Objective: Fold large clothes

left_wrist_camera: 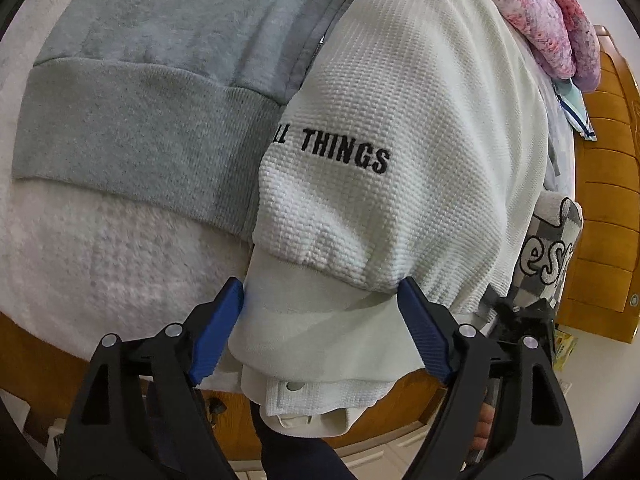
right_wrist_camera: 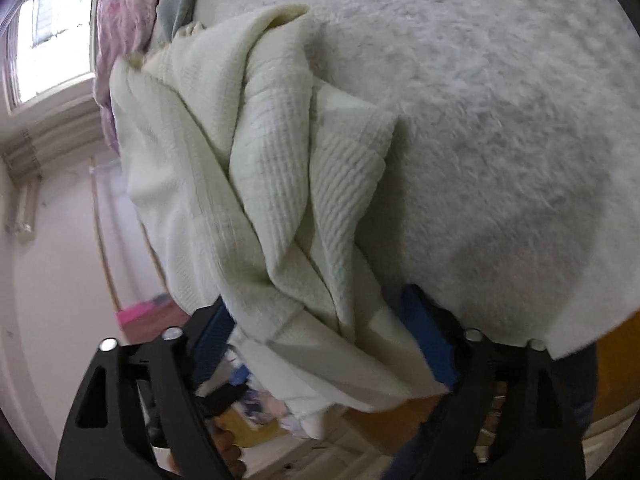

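A white waffle-knit garment (left_wrist_camera: 400,128) with black letters "THINGS" lies on a white fluffy bed cover (left_wrist_camera: 88,248), partly over a grey sweatshirt (left_wrist_camera: 140,100). My left gripper (left_wrist_camera: 320,300) is open; its blue fingers (left_wrist_camera: 218,332) stand on either side of the garment's smooth cuff edge (left_wrist_camera: 320,332). In the right wrist view the same cream garment (right_wrist_camera: 260,184) is bunched and draped between the fingers of my right gripper (right_wrist_camera: 320,320), which stand wide apart. The right fingertips are partly hidden by cloth.
A pink-purple blanket (left_wrist_camera: 552,12) lies at the far side, also in the right wrist view (right_wrist_camera: 124,20). A checkered cushion (left_wrist_camera: 552,248) and an orange wooden bed frame (left_wrist_camera: 608,184) are at right. A window (right_wrist_camera: 48,40) is at left. The bed edge (right_wrist_camera: 580,336) is near.
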Demonstrator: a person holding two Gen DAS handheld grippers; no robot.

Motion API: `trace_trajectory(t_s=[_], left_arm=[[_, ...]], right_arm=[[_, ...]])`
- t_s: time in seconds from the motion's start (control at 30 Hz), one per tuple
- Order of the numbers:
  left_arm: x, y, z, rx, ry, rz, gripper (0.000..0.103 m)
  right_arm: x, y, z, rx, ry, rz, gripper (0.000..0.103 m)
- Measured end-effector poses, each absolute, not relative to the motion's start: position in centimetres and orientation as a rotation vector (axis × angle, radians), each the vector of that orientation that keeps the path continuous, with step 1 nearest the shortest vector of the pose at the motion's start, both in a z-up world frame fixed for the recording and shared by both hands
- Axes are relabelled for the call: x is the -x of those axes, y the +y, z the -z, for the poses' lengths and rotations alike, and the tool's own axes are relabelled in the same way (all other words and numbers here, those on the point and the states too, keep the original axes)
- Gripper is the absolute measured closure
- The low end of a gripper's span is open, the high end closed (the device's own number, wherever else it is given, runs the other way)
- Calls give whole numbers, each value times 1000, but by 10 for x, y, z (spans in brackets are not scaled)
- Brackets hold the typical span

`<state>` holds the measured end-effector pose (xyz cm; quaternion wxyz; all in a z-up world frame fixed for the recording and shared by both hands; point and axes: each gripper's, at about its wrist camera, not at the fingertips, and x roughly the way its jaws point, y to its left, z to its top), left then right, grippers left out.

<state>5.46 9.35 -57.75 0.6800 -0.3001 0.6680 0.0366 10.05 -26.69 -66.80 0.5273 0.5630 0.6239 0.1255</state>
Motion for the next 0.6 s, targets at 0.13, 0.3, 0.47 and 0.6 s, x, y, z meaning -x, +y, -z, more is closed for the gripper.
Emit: trace_trajectory(t_s=[0.13, 0.3, 0.47, 0.6], left_arm=[[-55, 93, 579, 668, 1510, -66, 23], [-57, 94, 581, 676, 1517, -46, 23], [-60, 99, 581, 693, 1526, -27, 23], [-65, 109, 577, 728, 1499, -21, 23]], right_arm=[[-105, -264, 660, -1406, 1482, -365, 21], [-111, -256, 665, -1335, 1492, -283, 24], [-117, -251, 648, -1393, 1497, -241, 48], [-122, -243, 624, -1370, 1511, -261, 54]])
